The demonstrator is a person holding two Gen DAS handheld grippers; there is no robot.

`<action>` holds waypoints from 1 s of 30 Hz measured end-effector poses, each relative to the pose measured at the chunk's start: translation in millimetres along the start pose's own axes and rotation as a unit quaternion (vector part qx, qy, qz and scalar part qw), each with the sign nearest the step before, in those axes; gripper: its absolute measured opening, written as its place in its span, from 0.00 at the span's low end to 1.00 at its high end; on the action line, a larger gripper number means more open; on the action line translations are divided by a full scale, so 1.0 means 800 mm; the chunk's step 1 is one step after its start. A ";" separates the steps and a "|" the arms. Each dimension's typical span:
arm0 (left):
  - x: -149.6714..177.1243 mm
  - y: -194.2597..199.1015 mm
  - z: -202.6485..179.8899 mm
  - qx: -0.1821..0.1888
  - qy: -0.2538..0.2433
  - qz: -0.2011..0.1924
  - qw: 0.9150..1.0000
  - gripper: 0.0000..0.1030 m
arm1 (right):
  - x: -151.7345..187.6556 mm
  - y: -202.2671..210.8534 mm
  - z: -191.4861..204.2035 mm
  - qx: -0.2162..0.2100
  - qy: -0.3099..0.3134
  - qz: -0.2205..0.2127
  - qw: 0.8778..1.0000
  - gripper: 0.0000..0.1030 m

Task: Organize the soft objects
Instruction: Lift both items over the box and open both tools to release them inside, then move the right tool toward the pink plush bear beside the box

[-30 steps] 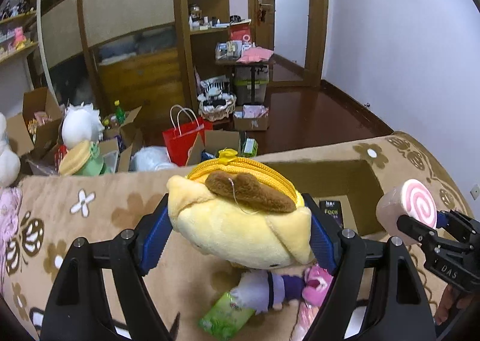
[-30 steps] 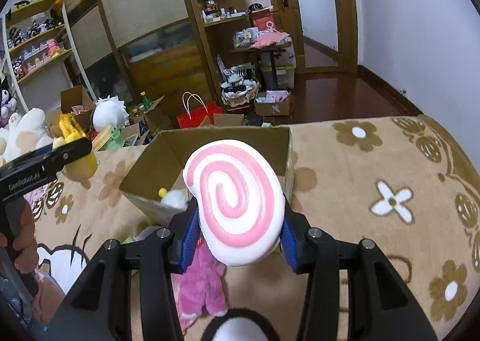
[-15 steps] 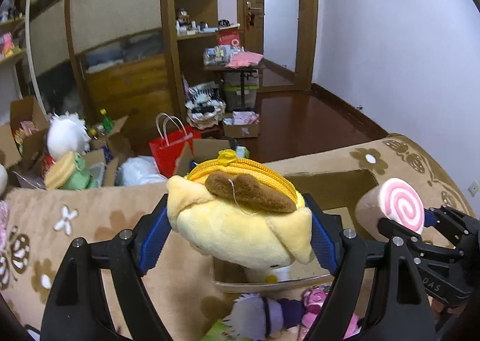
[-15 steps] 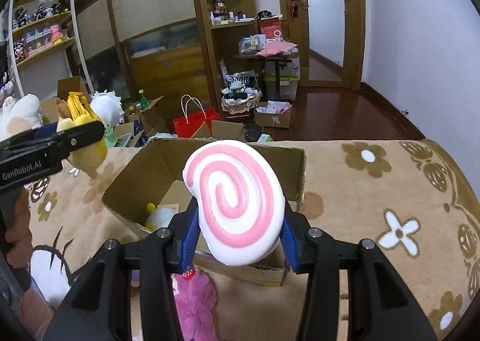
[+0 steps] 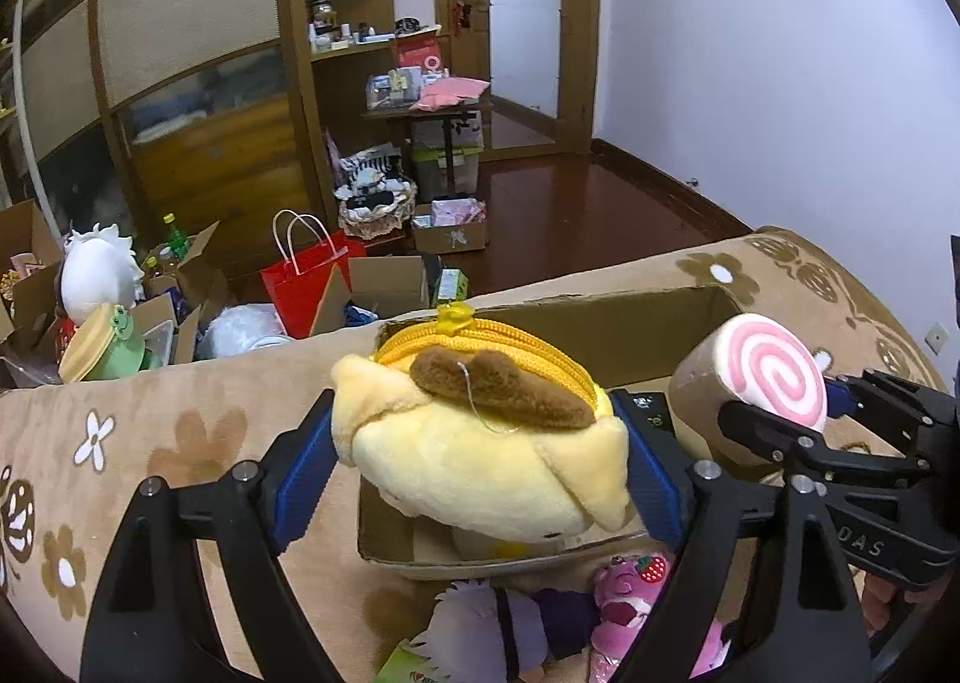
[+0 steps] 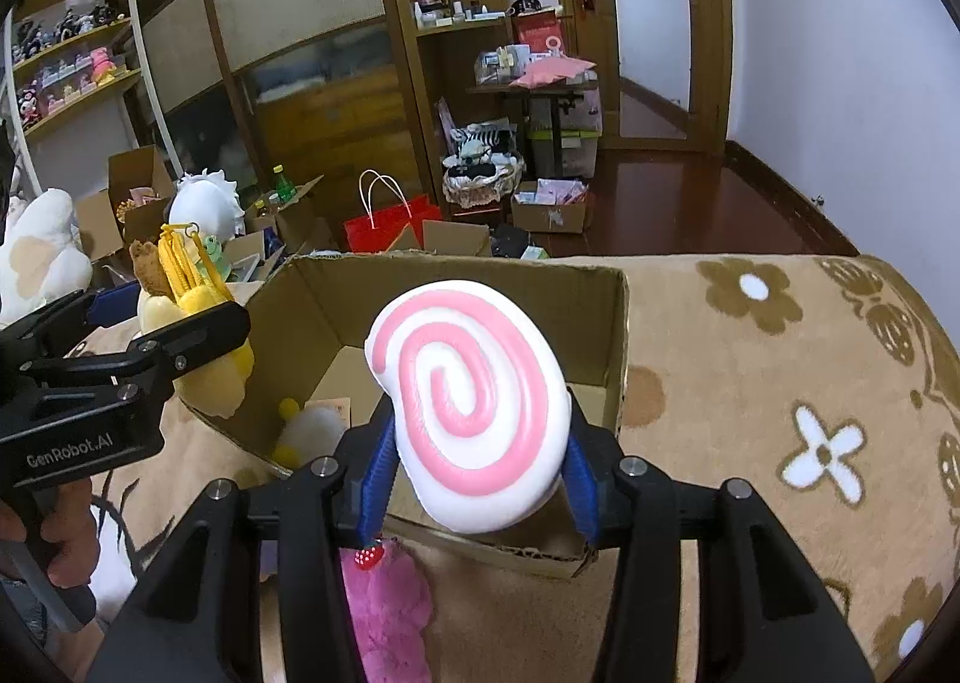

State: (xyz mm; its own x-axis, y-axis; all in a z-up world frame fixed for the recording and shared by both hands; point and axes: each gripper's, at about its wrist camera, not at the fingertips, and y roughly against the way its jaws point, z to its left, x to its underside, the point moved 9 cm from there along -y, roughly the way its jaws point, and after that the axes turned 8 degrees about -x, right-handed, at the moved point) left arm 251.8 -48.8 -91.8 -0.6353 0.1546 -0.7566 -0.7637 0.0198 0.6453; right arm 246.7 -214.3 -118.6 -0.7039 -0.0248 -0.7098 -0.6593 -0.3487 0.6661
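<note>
My left gripper point(image 5: 474, 419) carries a yellow plush pouch point(image 5: 480, 461) with a brown patch and an orange zipper. Its jaws are opening, and the blue pads still touch the pouch's sides. The pouch hangs over the near left corner of an open cardboard box point(image 5: 600, 305). My right gripper point(image 6: 480, 431) is shut on a white cushion with a pink swirl point(image 6: 474, 407), held above the box's point(image 6: 621, 347) near edge. A white and yellow plush point(image 6: 312, 425) lies inside the box. The swirl cushion point(image 5: 774, 371) also shows at the right of the left wrist view.
The box rests on a beige flower-patterned blanket point(image 6: 780, 383). A pink plush point(image 6: 384, 611) and a purple and white plush point(image 5: 498, 629) lie in front of it. Beyond the blanket's far edge stand a red bag point(image 5: 306, 275), floor cartons and wooden shelves.
Both grippers have moved forward and down with their toys. The box is now right under them, and the toys on the blanket have slid to the bottom of both views.
</note>
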 end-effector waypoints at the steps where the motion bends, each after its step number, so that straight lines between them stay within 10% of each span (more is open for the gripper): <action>1: 0.000 -0.001 0.001 -0.002 0.004 0.000 1.000 0.85 | 0.001 0.000 -0.001 -0.002 -0.003 0.001 1.000 0.52; 12: 0.003 -0.006 0.013 0.007 0.026 0.030 0.999 0.95 | 0.005 -0.003 -0.001 -0.008 -0.014 0.010 1.000 0.61; 19: 0.002 0.005 0.019 -0.008 0.016 0.032 0.999 0.99 | -0.003 0.015 0.004 -0.008 -0.009 -0.015 1.000 0.90; 30: 0.016 0.048 0.044 -0.024 0.043 0.043 0.998 1.00 | 0.016 0.051 0.014 -0.020 -0.028 -0.007 0.999 0.92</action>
State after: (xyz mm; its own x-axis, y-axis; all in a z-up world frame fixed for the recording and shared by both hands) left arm 218.4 -11.0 -73.1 -0.7053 0.0690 -0.7055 -0.7085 -0.0368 0.7047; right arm 207.9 -218.5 -97.7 -0.7084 0.0322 -0.7051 -0.6595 -0.3860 0.6450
